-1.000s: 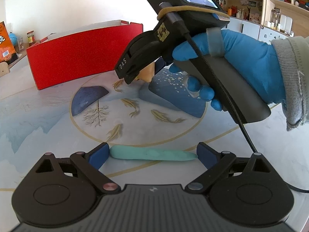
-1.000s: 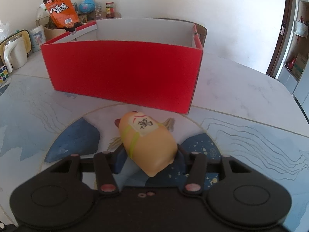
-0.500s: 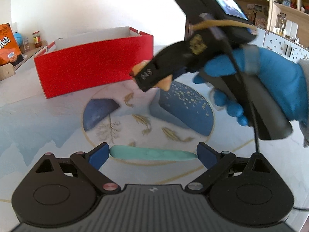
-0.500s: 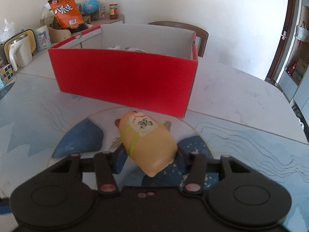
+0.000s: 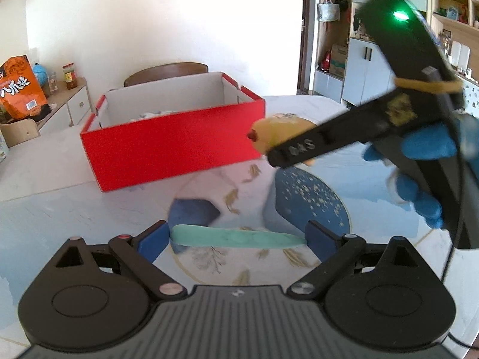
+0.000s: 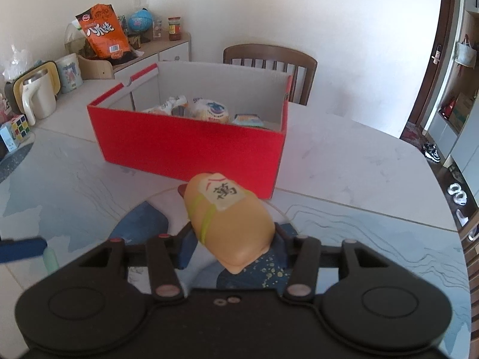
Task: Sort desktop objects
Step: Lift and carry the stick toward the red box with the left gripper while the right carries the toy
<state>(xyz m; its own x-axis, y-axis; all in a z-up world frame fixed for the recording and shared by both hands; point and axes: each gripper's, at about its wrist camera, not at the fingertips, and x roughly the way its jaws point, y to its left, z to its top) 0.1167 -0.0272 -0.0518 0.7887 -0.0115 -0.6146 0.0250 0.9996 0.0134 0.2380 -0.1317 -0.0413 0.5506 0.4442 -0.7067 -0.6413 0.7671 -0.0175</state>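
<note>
Both grippers have risen since the earlier frame, so the red cardboard box now shows its packets inside. Left gripper clamps a long, smooth mint-green strip endwise; right gripper pinches a rounded, glossy tan toy above the marble-patterned table.

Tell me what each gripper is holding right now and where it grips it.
Left gripper: mint-green stick, clamped end to end. Right gripper: yellow toy, gripped across its sides near the back end.
</note>
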